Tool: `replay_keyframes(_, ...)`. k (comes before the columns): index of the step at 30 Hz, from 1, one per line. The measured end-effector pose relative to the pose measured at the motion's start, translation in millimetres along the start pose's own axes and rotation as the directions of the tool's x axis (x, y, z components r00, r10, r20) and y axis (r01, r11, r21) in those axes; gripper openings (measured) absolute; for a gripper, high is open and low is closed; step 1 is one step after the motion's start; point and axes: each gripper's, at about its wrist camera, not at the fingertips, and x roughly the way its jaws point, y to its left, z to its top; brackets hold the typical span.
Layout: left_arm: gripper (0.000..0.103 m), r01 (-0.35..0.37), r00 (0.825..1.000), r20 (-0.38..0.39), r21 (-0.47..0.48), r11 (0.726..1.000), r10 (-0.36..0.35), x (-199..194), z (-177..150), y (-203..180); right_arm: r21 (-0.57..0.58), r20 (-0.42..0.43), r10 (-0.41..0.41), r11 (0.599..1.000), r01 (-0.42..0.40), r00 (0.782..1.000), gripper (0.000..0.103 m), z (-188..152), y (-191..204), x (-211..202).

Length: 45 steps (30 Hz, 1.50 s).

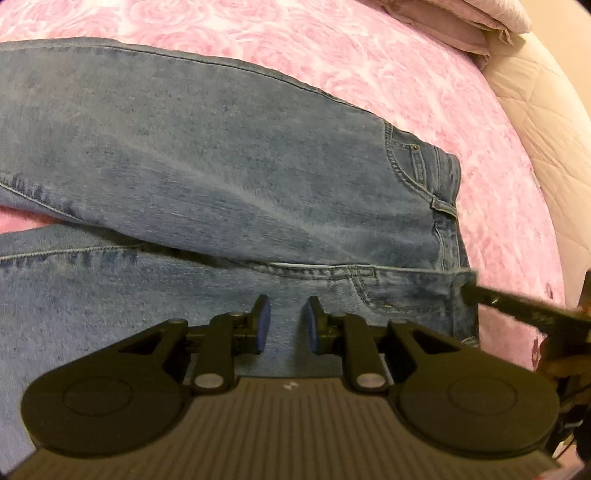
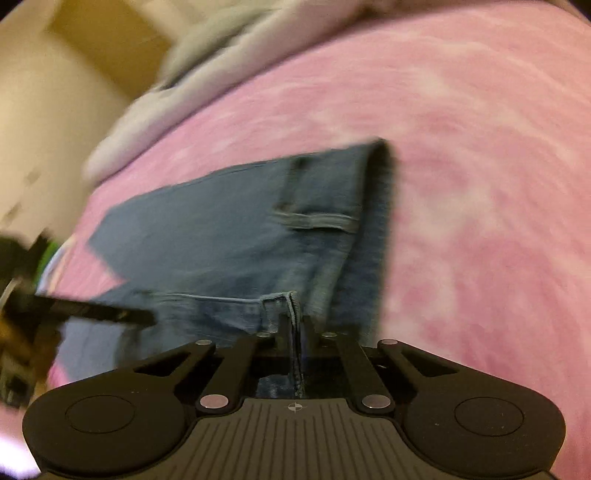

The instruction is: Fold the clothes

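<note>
The setting is judged to be a bedroom in a home. A bed [image 1: 509, 206] is seen, covered by a pink bedspread [image 1: 295, 48] printed with roses. Folded pale bedding [image 1: 461, 22] is stacked at the far right corner in the left wrist view. A quilted cream mattress edge [image 1: 543, 122] is exposed at the right. Blue jeans [image 1: 221, 166] are laid flat on the bedspread. Cream walls [image 2: 40, 122] are noted in the blurred right wrist view.
</note>
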Motion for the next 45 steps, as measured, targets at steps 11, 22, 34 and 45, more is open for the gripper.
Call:
replay_keyframes(11,0.016,-0.099,0.995,-0.023,0.046,0.994,0.100,2,3,-3,-0.127,0.102,-0.372,0.915,0.383,0.923,0.011,7,63,-23)
replay_keyframes(22,0.018,-0.180,0.981,-0.058,0.105,0.978,0.187,13,11,-15,-0.218,0.049,-0.317,0.922,0.320,0.947,0.011,-6,71,19)
replay_keyframes(34,0.020,-0.276,0.951,-0.098,0.146,0.950,0.292,-2,-9,-4,-0.156,0.002,-0.377,0.915,0.372,0.926,0.011,-77,114,-13)
replay_keyframes(45,0.022,-0.242,0.967,-0.034,0.209,0.947,0.254,-91,-28,52,0.081,0.045,-0.483,0.874,0.479,0.874,0.013,-77,172,-32)
